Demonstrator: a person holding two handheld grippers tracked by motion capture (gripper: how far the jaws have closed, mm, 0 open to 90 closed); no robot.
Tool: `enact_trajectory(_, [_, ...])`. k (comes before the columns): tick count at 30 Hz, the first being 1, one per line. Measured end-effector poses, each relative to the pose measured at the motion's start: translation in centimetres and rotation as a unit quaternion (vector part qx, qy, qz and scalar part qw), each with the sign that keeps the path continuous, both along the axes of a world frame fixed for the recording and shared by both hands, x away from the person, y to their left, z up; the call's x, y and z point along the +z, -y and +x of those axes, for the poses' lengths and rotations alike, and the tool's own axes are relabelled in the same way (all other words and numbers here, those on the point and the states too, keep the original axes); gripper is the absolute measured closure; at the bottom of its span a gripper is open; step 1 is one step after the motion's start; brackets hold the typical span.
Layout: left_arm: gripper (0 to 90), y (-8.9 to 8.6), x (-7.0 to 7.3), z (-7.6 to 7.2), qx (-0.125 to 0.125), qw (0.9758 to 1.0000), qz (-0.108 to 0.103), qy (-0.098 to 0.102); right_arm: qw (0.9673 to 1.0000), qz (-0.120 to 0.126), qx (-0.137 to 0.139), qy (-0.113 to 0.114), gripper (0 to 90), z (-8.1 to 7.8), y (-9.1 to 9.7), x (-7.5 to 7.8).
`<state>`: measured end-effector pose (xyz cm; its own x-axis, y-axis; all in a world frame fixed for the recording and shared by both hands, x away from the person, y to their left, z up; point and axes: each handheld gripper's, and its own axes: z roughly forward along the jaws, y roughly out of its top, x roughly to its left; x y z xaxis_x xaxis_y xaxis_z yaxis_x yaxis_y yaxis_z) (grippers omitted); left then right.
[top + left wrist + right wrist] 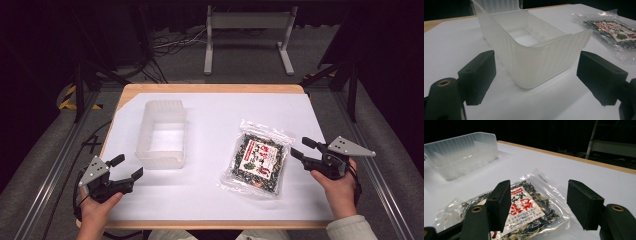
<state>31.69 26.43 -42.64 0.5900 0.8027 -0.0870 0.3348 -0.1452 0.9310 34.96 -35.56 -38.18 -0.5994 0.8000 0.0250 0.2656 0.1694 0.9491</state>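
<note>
Fingers of both grippers are spread wide, and nothing is held between them. The left gripper [124, 167] is held just above the white worktop [215, 107] by the person's left hand [96, 207], and a translucent ribbed plastic bin [162, 134] is seen just ahead of its fingertips, near but not touched. In the left gripper view the bin's rounded near corner [534, 65] is framed between the two black fingers [477, 76], lying a little beyond them with bare worktop in the gap; the bin stands upright and its inside is seen empty. Off to the far side of the right-hand finger in that view, a clear packet [610, 31] is seen lying flat.

The right gripper [303, 148] is held by the right hand [336, 187] with its fingertips pointed at the packet [257, 160], whose near edge lies just beside them; whether that edge is touched cannot be told. In the right gripper view the packet [524, 206], a sealed bag of dark mixed pieces with a white and red label, is seen flat on the worktop beneath and between the fingers [500, 201], which are set apart above it without pressing on it. Beyond the left-hand finger in that view, the bin [461, 153] is seen well apart from the packet.
</note>
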Motion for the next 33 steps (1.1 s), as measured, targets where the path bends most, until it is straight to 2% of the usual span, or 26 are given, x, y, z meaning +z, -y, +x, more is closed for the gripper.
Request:
enact_trajectory(4, [17.5, -0.1, -0.1, 0.0, 0.000, 1.0000, -0.002, -0.002, 0.9999, 0.003, -0.007, -0.011, 35.6, 1.5, 0.0, 0.4])
enact_trajectory(8, [17.5, -0.2, -0.1, 0.0, 0.003, 1.0000, -0.002, -0.002, 0.9997, 0.016, -0.008, -0.016, 35.3, 2.6, 0.1, 0.8])
enact_trajectory(17, [18.2, -0.3, -0.1, 0.0, 0.002, 1.0000, -0.005, -0.007, 0.9997, 0.016, -0.011, -0.011, 33.5, 4.1, 0.0, 1.2])
enact_trajectory(20, [18.7, -0.3, -0.2, 0.0, -0.001, 0.9999, -0.011, -0.007, 0.9994, 0.029, -0.011, -0.014, 32.7, 4.8, 0.2, 1.1])
enact_trajectory(23, [18.9, -0.5, -0.2, 0.0, -0.003, 0.9998, -0.020, -0.008, 0.9994, 0.029, -0.013, -0.014, 31.9, 5.3, 0.2, 0.9])
enact_trajectory(25, [18.8, -0.5, -0.2, 0.1, -0.003, 0.9997, -0.023, -0.007, 0.9995, 0.021, -0.019, -0.017, 31.9, 5.8, 0.3, 0.7])
enact_trajectory(29, [19.7, -0.6, -0.3, 0.2, -0.005, 0.9997, -0.025, -0.006, 0.9990, 0.023, -0.028, -0.027, 32.0, 6.7, 0.7, 0.1])
enact_trajectory(32, [23.5, -0.7, -0.4, 0.3, -0.013, 0.9992, -0.034, -0.017, 0.9980, 0.038, -0.027, -0.042, 32.5, 7.3, 1.0, -0.4])
enact_trajectory(33, [20.4, -0.8, -0.4, 0.4, -0.011, 0.9990, -0.037, -0.021, 0.9979, 0.035, -0.030, -0.044, 32.6, 7.5, 1.0, -0.6])
